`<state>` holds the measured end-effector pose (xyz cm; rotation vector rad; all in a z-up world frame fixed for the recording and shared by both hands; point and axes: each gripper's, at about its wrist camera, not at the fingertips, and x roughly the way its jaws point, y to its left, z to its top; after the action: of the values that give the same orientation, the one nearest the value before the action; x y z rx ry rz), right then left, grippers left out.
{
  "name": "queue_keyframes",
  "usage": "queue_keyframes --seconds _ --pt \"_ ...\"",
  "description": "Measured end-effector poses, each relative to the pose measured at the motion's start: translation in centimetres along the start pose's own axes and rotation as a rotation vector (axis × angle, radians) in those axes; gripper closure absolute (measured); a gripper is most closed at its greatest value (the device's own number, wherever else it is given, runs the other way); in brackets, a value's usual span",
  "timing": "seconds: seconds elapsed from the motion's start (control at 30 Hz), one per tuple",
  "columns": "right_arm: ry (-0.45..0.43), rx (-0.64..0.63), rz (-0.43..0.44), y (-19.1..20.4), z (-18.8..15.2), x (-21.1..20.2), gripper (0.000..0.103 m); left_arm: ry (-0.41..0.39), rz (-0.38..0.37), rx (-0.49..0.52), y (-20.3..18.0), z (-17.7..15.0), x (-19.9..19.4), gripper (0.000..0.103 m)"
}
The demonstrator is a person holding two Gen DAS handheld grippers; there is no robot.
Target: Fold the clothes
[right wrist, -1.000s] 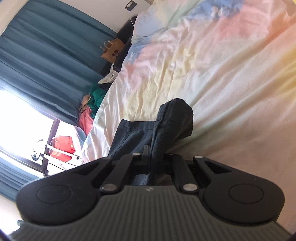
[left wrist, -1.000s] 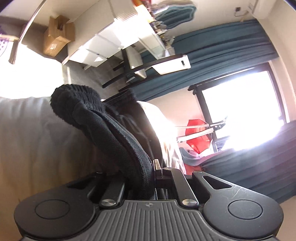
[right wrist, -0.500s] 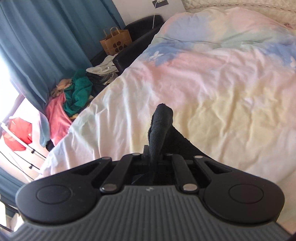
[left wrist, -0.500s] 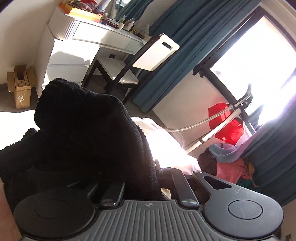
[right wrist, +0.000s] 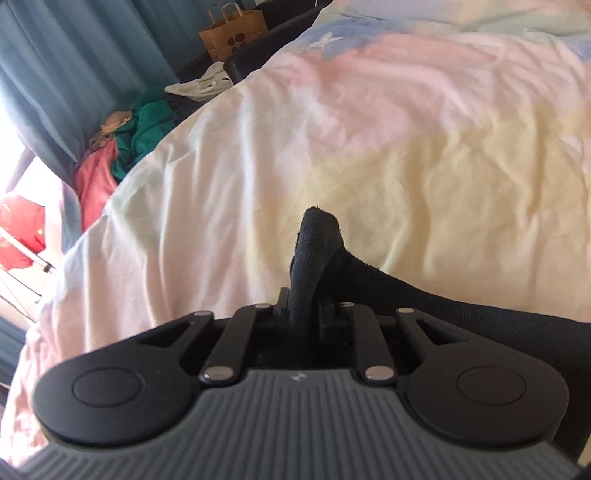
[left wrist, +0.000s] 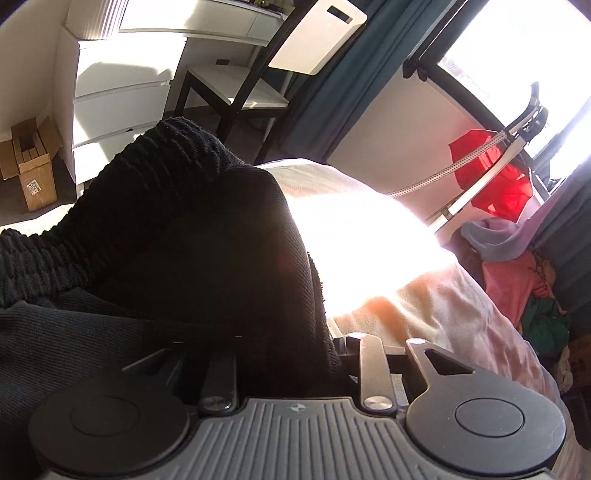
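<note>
With both tongs clamped on the same dark garment (right wrist: 314, 254), grip looks solid: right tongs (right wrist: 303, 314) are closed tight on a thin pinched tab of fabric that sticks up between the fingers, and left tongs (left wrist: 295, 354) are closed on a much thicker bunch, ribbed band included, which hides most of the fingers. Garment (left wrist: 166, 240) drapes from both grips, held just above the bed (right wrist: 406, 147); the rest trails off to the right in the right wrist view. Judgement: soft knit, light, zero stiffness, so it will sag and bunch between the grips; not slippery, not fragile. Best hold is at hem or ribbed-band corners, spread apart to keep an edge taut. Right grab is shallow and could slip under tension. Further out: pastel sheet, wrinkled. Beyond the bed, a clothes pile (right wrist: 140, 125), a paper bag (right wrist: 232, 29), a chair (left wrist: 266, 74) and curtains (right wrist: 74, 55).
</note>
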<state>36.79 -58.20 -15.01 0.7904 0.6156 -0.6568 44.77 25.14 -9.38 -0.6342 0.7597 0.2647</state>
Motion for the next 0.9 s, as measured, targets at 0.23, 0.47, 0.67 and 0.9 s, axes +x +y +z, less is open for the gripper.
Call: queue_keyframes --seconds 0.23,0.47,0.67,0.9 --pt "-0.101 0.082 0.151 -7.6 -1.3 -10.0 0.046 -0.072 -0.096 -0.063 4.0 -1.9 -8.6 0.020" --pt "-0.119 0.198 0.192 -15.2 -5.5 -15.0 0.031 -0.018 -0.147 -0.422 12.6 -8.3 -11.8 0.011" --pt "0.137 0.431 0.343 -16.9 -8.5 -10.5 0.031 0.042 -0.221 -0.611 21.9 -13.4 -13.3 0.010" --pt "0.080 0.370 0.378 -13.0 -8.2 -6.0 0.032 -0.178 -0.240 -0.593 20.1 -11.9 -9.1 0.028"
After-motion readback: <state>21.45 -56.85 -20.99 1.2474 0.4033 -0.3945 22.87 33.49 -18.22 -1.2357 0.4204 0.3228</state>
